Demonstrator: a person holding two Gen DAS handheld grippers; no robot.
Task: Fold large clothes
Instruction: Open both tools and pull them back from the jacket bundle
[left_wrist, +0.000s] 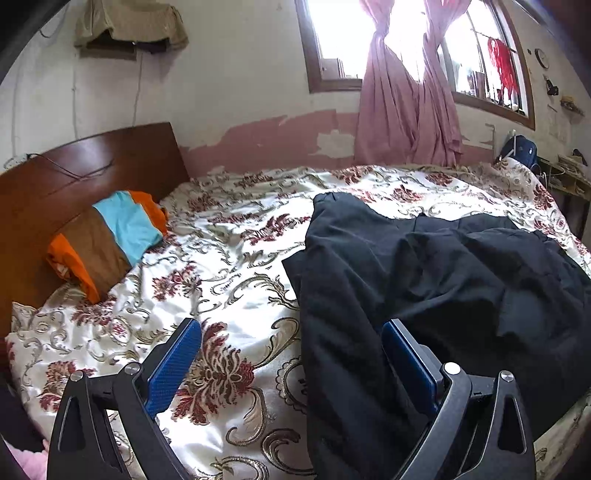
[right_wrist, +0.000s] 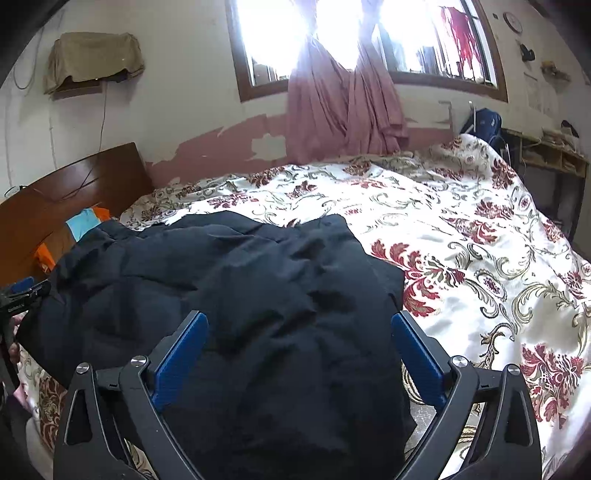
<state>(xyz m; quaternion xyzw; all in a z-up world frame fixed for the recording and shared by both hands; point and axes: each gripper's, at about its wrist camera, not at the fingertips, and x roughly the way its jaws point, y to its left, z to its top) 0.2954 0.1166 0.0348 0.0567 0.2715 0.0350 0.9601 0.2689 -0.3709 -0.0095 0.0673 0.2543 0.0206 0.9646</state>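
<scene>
Both the left gripper (left_wrist: 291, 354) and right gripper (right_wrist: 299, 343) gape wide, gripping nothing. The black garment (right_wrist: 240, 280) lies rumpled on the bed (left_wrist: 240, 229); next I'd say they must pinch its near edge

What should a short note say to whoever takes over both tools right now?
Left tool: open, holding nothing, over the near left edge of the black garment.
Right tool: open, holding nothing, above the garment's near right part.
Things: the garment lies bunched and wrinkled on the flowered bedspread, near the front edge of the bed. A striped pillow sits by the headboard.
Done: the garment is on the bed, both tools free of it; any fold so far is loose.
Left: smooth it out, fold it neatly.
</scene>
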